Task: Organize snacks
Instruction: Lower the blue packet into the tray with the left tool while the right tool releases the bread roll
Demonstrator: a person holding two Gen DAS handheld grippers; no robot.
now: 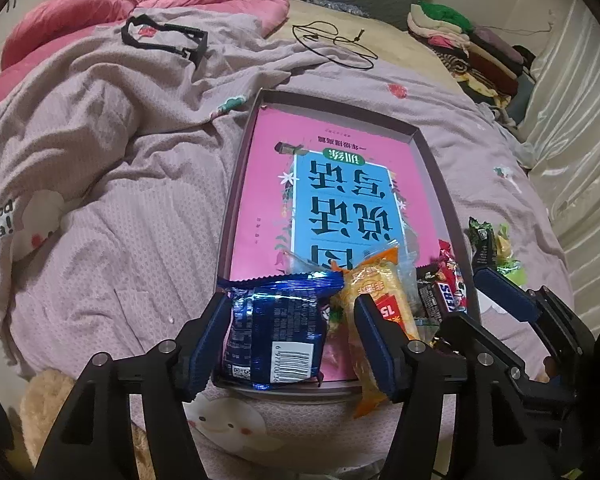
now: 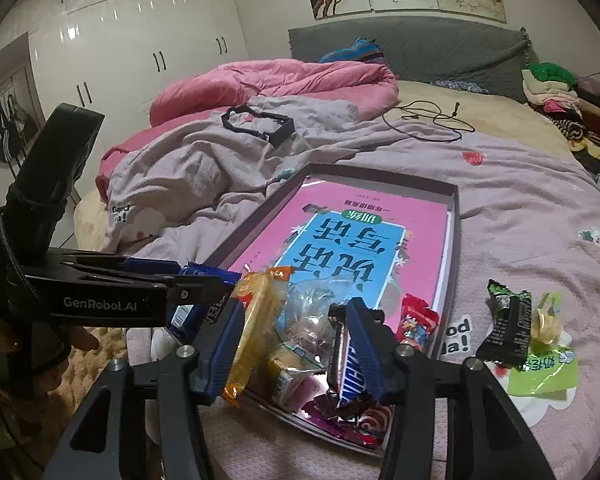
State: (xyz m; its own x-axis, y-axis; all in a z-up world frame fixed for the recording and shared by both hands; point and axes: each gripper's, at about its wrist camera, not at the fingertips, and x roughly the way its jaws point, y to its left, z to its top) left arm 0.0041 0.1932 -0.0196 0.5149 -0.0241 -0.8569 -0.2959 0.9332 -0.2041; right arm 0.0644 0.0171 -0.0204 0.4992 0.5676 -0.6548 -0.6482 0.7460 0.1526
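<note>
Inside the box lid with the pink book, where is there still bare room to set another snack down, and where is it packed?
The far half of the tray, over the pink book up to the far rim, is bare. The near end is crowded: blue packet, orange packet, Snickers bar and red candy. Right of the tray, green wrappers occupy the blanket.

Both views sat close above the near end of the shallow box (image 1: 428,144) on the bed (image 1: 112,216), looking steeply down and forward along their own fingers. The left wrist camera faced up the box's length; the right wrist camera (image 2: 60,184) looked from its right, slanting leftward. Both shared the box, the pink quilt (image 2: 260,80) and the headboard (image 2: 420,48).
</note>
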